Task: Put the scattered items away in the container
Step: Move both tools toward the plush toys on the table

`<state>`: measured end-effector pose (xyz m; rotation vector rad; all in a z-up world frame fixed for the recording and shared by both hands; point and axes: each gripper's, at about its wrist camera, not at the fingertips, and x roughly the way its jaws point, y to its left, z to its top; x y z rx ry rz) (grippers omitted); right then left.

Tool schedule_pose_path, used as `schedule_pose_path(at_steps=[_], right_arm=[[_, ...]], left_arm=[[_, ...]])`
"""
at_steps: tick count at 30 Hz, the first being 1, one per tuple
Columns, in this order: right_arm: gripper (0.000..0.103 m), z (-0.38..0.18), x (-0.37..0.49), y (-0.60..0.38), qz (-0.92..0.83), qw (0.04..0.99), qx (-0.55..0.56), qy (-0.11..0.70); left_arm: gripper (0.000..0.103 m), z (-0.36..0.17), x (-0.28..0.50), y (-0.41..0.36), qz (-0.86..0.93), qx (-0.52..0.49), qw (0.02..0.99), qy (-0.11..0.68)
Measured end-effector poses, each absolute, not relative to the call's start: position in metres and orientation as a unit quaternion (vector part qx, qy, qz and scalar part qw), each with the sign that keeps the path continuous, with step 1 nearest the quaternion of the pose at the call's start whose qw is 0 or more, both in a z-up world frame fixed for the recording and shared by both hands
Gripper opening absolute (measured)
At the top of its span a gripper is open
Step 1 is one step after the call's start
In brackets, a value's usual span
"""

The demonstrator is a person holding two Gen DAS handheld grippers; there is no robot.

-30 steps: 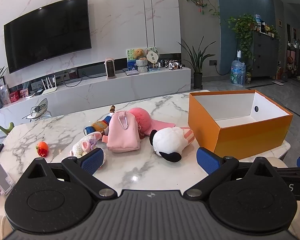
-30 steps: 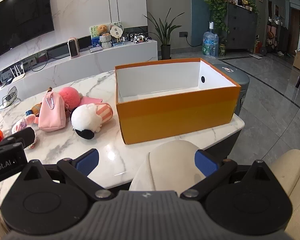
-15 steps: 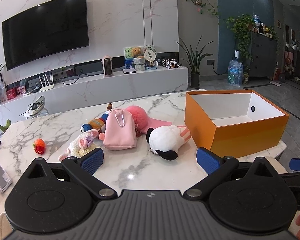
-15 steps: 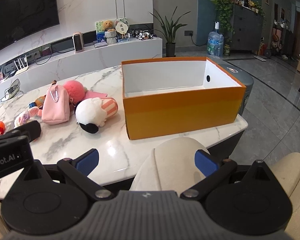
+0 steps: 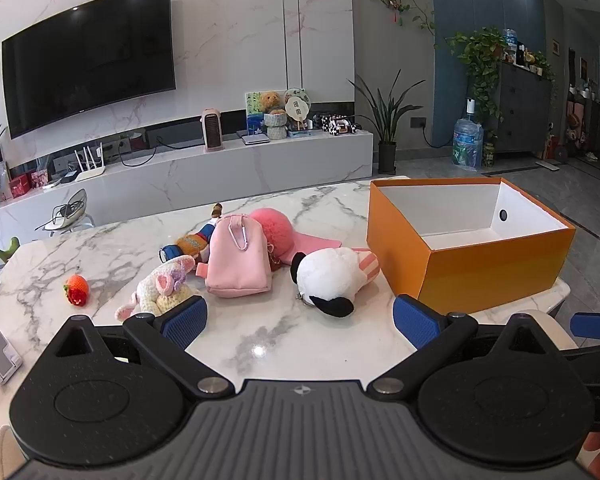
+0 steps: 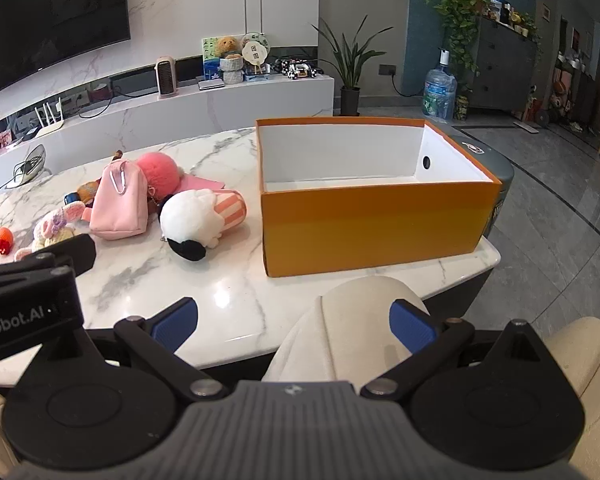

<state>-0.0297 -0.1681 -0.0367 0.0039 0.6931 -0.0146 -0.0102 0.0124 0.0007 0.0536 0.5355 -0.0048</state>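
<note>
Both claws have edged forward over the past second, so the toys and the box sit a little lower and nearer in each view. The left claw point(image 5: 298, 316) hovers low over the near edge of the marble surface point(image 5: 260, 340), blue pads spread wide and released, nothing between them. The right claw point(image 6: 292, 320) hangs level just off the surface's edge above a cream chair back point(image 6: 352, 320), likewise spread and empty. At the left of the right wrist view, the left tool's black body reads "Robot.AI" point(image 6: 16, 318) in white lettering.

Just beyond the left claw lie a crocheted bunny point(image 5: 160, 286) and a white plush with a black ear point(image 5: 332, 276), with a pink pouch point(image 5: 240, 258) between and behind them. A pink pompom point(image 5: 274, 226) touches the pouch's far side, and a small doll point(image 5: 192, 242) lies to its left. A little strawberry toy point(image 5: 76, 289) sits apart at the left. The orange box point(image 5: 488, 270), white inside and holding nothing, stands at the surface's right end, near the white plush.
</note>
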Motion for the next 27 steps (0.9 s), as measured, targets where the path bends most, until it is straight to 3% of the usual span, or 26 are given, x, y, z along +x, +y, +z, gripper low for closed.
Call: schedule_pose_path(at_steps=[27], right_arm=[[0.103,-0.062,-0.002,-0.138,0.028,0.923,-0.037,0.383]], left_arm=[[0.103,-0.03,0.017,0.035,0.008,0.002,0.947,0.322]])
